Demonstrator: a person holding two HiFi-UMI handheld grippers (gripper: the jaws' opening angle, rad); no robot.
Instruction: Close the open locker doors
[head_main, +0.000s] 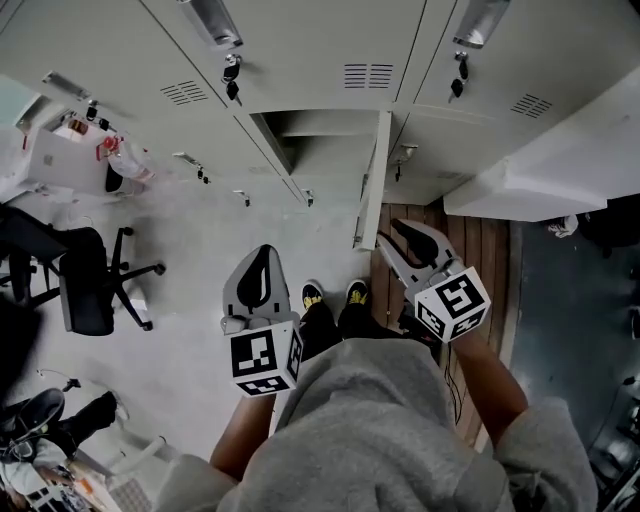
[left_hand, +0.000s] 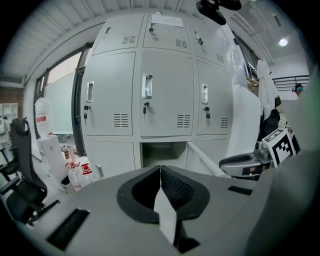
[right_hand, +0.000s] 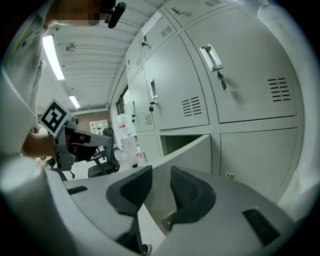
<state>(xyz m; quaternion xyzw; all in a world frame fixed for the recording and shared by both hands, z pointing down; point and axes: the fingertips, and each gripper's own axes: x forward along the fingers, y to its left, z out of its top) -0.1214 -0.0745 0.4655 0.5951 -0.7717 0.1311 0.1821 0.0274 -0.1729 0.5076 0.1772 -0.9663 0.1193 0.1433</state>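
Open locker door (head_main: 372, 180) sits in the bottom row, middle column of the locker bank (head_main: 300, 60), swung out over the floor. It's painted sheet steel: flat, smooth, thin-edged. Likely light, stiff, free on its hinge and slippery to pinch, so push the outer face near the free edge. Right gripper (head_main: 390, 232) is just beside that edge, jaws apart, nothing clamped. Left gripper (head_main: 264, 252) has jaws together, empty.

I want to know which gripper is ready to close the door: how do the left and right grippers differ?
The left gripper has its jaws shut; the right gripper has its jaws apart. The left gripper hangs over the floor, off to the left of the open door; the right gripper's tips are close beside that door. Both grip nothing.
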